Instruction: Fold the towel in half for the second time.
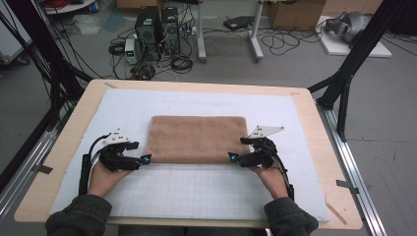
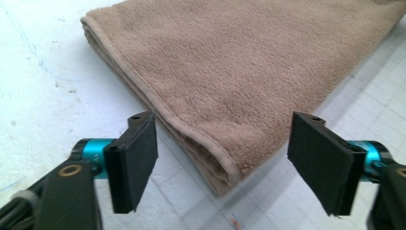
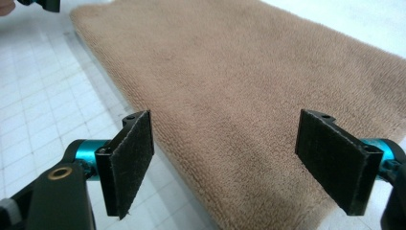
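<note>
Two grippers, left (image 1: 146,159) and right (image 1: 230,157), jaws wide, empty, flanking near corners of folded tan terry towel (image 1: 196,138) (layers stacked): pinch every layer together, evenly.

The folded towel (image 2: 249,76) ran off the top and right edges in the left gripper view. Its lower layers lay hidden beneath the top one, uncountable. The bench (image 1: 314,105) hid its underside.
</note>
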The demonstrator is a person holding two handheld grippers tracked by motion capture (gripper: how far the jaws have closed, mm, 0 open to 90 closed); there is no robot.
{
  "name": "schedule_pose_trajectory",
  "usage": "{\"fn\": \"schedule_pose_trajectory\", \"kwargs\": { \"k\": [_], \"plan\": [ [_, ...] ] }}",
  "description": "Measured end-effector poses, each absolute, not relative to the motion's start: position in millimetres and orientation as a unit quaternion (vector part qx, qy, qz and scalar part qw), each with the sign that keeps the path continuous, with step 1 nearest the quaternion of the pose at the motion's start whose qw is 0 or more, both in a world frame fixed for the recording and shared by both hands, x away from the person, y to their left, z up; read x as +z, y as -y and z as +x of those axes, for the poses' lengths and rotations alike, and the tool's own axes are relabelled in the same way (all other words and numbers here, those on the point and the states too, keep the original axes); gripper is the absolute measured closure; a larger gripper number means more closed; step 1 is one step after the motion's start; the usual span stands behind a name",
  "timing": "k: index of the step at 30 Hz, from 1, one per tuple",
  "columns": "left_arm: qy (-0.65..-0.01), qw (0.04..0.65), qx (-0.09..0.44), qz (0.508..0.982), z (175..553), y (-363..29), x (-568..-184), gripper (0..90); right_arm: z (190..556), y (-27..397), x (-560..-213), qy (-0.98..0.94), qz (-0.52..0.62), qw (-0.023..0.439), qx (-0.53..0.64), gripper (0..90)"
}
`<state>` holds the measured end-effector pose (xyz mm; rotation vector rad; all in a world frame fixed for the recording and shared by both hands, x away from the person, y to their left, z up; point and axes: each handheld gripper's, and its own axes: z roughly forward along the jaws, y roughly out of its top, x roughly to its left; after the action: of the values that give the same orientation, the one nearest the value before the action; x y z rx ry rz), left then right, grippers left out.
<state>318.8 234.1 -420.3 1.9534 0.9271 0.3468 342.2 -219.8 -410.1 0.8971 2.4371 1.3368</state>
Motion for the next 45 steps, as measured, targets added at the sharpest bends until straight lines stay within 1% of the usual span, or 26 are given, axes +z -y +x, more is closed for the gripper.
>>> {"fn": "schedule_pose_trajectory", "kwargs": {
  "k": [3,5,6,12,17,21,35,45],
  "plan": [
    [-0.372,0.463,0.142,0.792,315,-235,-416,25.0,335,222,-410,-0.827,0.302,0.122,0.458,18.4],
    [-0.371,0.463,0.141,0.793,312,-236,-414,24.6,333,224,-411,-0.826,0.304,0.119,0.46,17.2],
    [-0.369,0.467,0.131,0.793,311,-237,-413,24.1,331,226,-411,-0.824,0.306,0.116,0.463,16.7],
    [-0.362,0.471,0.142,0.792,303,-237,-409,24.0,325,234,-412,-0.82,0.313,0.116,0.464,14.7],
    [-0.356,0.473,0.146,0.793,298,-238,-409,24.0,317,243,-413,-0.82,0.317,0.121,0.462,14.7],
    [-0.361,0.474,0.141,0.791,293,-242,-413,24.0,309,251,-413,-0.819,0.317,0.125,0.462,14.7],
    [-0.366,0.474,0.149,0.787,271,-253,-419,23.2,278,272,-415,-0.809,0.326,0.139,0.47,14.4],
    [-0.367,0.473,0.151,0.787,258,-253,-423,23.1,266,281,-421,-0.806,0.332,0.134,0.472,14.5]
  ]
}}
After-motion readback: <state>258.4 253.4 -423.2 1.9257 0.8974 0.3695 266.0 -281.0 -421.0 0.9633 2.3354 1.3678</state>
